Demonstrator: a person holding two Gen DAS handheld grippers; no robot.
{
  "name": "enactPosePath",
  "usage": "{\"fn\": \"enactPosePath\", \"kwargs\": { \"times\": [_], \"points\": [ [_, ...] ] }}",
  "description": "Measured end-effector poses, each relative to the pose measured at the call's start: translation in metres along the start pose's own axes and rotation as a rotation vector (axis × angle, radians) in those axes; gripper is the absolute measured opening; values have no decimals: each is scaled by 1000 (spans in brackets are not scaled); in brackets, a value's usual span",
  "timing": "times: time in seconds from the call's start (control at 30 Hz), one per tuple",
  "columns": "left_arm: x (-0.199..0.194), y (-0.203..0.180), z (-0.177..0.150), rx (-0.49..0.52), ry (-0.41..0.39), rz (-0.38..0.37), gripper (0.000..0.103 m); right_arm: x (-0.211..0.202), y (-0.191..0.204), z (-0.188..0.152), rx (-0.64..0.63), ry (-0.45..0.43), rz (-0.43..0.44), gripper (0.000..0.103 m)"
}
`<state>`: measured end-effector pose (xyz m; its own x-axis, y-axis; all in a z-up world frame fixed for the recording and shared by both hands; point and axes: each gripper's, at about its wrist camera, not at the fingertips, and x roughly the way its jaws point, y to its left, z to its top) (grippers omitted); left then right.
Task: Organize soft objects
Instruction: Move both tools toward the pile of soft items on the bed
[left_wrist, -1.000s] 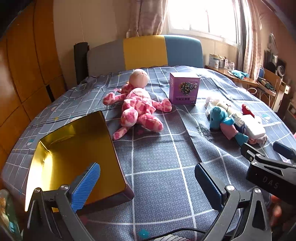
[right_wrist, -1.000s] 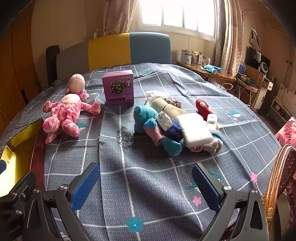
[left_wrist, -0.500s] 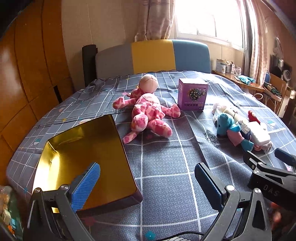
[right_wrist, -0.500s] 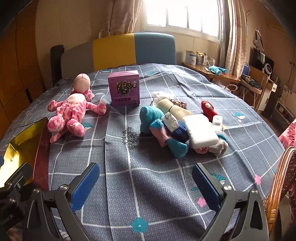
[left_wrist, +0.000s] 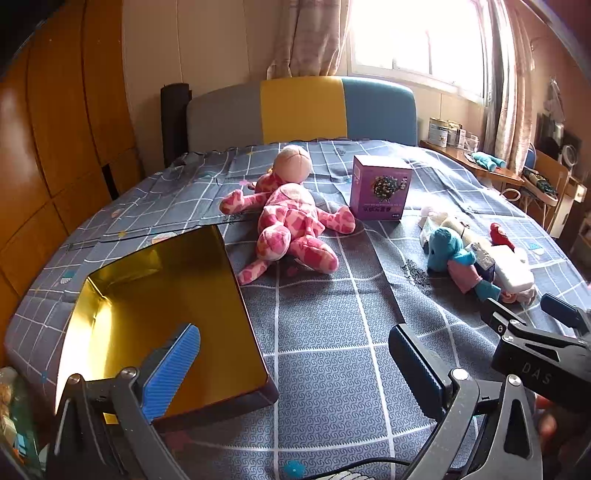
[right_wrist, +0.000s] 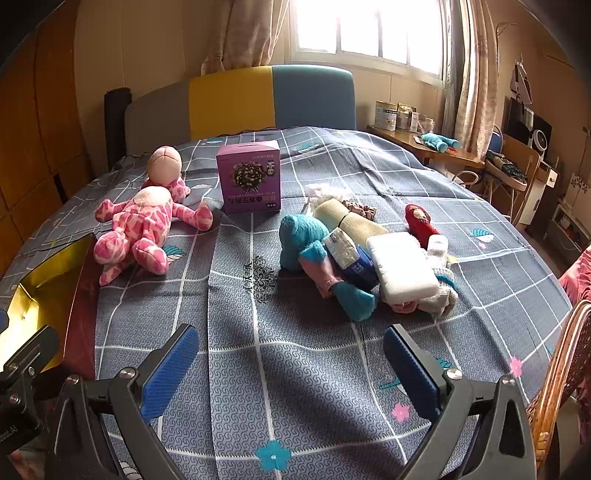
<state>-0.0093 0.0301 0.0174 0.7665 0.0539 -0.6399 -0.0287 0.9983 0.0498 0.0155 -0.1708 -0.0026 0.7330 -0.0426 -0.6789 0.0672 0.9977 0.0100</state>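
Soft objects: we see a pink-and-white patterned plush doll (right_wrist: 142, 225) lying face down on the grey-blue checked bedspread (right_wrist: 295, 354), head toward the grey/yellow/blue headboard (right_wrist: 258, 99). Just beside its right leg stands a purple cardboard box w/ flower print (right_wrist: 251, 181), upright, apart from the doll as far as we can tell. To the right sits a heap of soft stuff: a teal plush toy w/ pink body (right_wrist: 310, 251), a beige rolled cloth (right_wrist: 347, 218), a white rectangular pad (right_wrist: 400, 267) on top, a red small plush (right_wrist: 419, 219) behind it, plus a blue-white packet (right_wrist: 351, 254) wedged between teal toy and pad. Items in the heap touch each other; heap is well apart from the doll.

Open gold-lined rectangular box (left_wrist: 159, 314) lies at the bed's left side, near the doll's feet, nothing inside that we can see.

Left gripper (left_wrist: 295, 354) w/ blue ribbed pads: fingers spread wide, holding nothing, hovering above the bedspread w/ its left finger over the gold box edge. Right gripper (right_wrist: 291, 354): fingers also wide apart, nothing between them, above bare bedspread in front of the heap. In the left wrist view we see the right gripper's black body at the right edge; a bit of the person's hand (left_wrist: 550, 424) shows under it.

Bright window (right_wrist: 369, 26) w/ curtains behind the headboard; wooden side table (right_wrist: 424, 147) w/ tins at right.
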Motion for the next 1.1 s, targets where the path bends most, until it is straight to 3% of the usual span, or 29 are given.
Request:
{"fn": "enactPosePath", "kwargs": {
  "times": [0.6, 0.9, 1.1],
  "points": [
    [5, -14, 9, 92, 7, 5, 103, 16, -40, 35, 0, -2, -28, 102],
    [14, -26, 13, 132, 46, -55, 103, 33, -79, 57, -31, 28, -41, 102],
    [24, -30, 30, 118, 65, -126, 103, 56, -133, 64, 65, 70, -82, 102]
  ]
}}
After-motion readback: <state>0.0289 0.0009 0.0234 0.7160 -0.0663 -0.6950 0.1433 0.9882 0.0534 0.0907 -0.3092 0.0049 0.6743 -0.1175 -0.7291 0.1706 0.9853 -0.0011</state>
